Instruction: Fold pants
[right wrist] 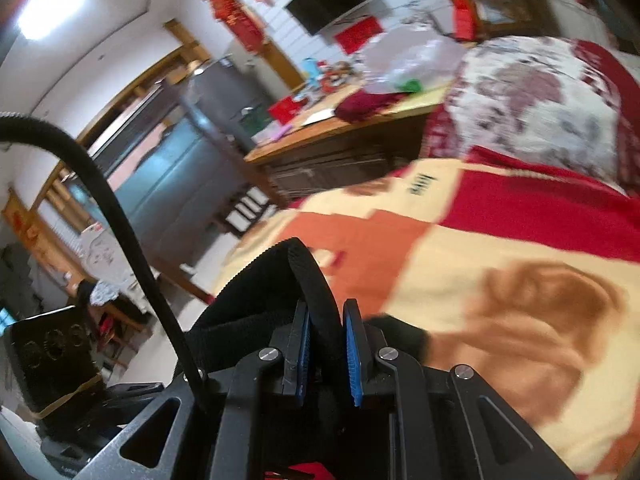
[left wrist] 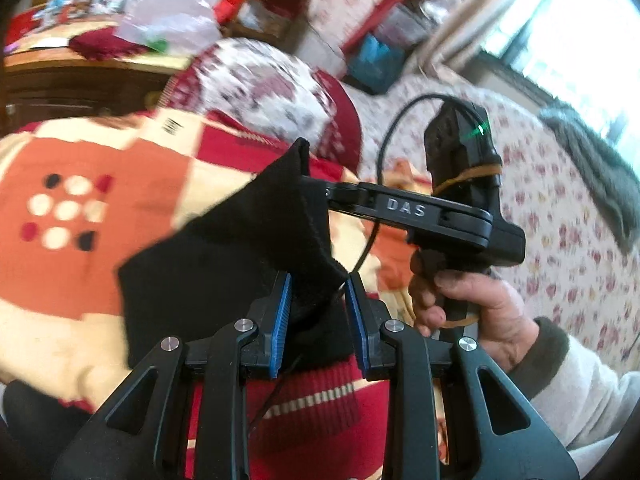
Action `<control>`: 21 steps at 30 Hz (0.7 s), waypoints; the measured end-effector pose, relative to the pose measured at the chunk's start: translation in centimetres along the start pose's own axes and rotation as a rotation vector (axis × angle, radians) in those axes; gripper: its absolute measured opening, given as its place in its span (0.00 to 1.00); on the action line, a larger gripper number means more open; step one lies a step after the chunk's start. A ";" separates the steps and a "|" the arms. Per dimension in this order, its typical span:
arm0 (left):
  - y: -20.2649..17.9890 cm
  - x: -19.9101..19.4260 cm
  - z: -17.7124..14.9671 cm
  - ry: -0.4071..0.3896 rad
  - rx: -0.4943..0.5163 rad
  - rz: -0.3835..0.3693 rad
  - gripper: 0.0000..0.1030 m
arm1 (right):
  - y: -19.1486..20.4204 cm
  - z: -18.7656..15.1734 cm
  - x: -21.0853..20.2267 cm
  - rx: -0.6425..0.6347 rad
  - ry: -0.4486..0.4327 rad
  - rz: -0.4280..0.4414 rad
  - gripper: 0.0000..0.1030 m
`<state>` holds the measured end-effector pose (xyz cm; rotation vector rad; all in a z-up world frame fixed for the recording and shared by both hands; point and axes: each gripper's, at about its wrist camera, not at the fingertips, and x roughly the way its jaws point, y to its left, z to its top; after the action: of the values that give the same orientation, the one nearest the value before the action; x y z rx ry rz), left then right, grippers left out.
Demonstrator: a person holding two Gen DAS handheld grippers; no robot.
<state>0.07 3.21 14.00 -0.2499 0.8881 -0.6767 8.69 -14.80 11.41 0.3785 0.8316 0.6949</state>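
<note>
The black pants (left wrist: 240, 240) hang lifted over the bed, stretched between both grippers. In the left wrist view my left gripper (left wrist: 319, 280) is shut on a bunched corner of the cloth, blue pads (left wrist: 282, 312) on either side of it. The right gripper (left wrist: 320, 192), held by a hand (left wrist: 480, 312), bites the pants' upper edge to the right; its tips are buried in the cloth. In the right wrist view the right gripper (right wrist: 326, 308) is shut on a ribbed black edge of the pants (right wrist: 308, 272). Both views are blurred by motion.
A red, orange and cream blanket (left wrist: 80, 184) covers the bed under the pants. A floral quilt roll (left wrist: 272, 88) lies behind it, with a cluttered wooden dresser (right wrist: 340, 148) beyond. A black cable (left wrist: 384, 152) loops from the right gripper. A window (left wrist: 560, 32) is at the far right.
</note>
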 end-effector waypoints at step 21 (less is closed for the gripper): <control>-1.0 -0.5 -0.6 0.161 0.051 -0.078 0.46 | -8.2 -7.7 -12.0 0.286 -0.087 -0.113 0.51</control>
<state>-1.00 2.79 14.41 -0.1870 1.0170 -0.7992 0.44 -28.69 8.50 0.6095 0.8646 0.4516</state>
